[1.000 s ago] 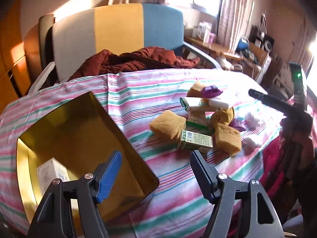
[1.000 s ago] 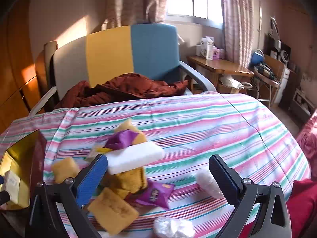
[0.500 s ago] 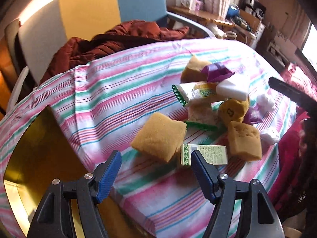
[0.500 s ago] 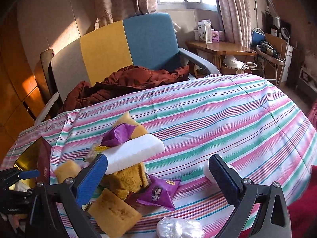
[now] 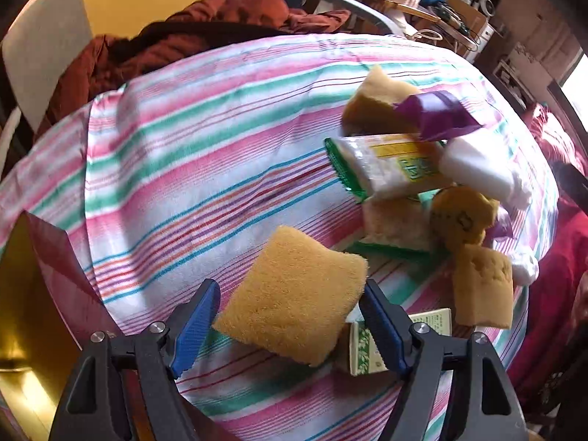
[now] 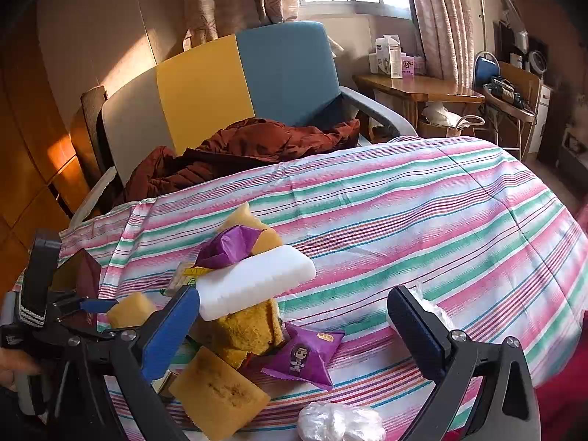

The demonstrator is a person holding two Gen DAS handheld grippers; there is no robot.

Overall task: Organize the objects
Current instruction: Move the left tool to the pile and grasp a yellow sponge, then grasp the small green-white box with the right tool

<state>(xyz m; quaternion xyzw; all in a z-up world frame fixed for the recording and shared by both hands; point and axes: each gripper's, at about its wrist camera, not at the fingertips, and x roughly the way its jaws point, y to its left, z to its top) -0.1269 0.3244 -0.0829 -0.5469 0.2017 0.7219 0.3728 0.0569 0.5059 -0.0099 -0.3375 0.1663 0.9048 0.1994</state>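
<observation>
We have the left tool (image 5: 290, 321) tipped down over the yellow sponge (image 5: 294, 296), its jaws wide and just been opening, sponge between the blue pads (image 5: 196, 321) but not pinched. The sponge lies flat on the striped bench cover (image 5: 191, 169), on the near side of the pile, its right corner overlapping a green-print carton (image 5: 367, 343). The gold box (image 5: 25, 301) sits left of the sponge, close by. To do this well we'd lower until both pads straddle the sponge's sides, squeeze lightly as it looks soft, and keep the right pad off the carton. The right tool (image 6: 294, 325) hovers wide, holding nothing, on the sponge pile's far side.
</observation>
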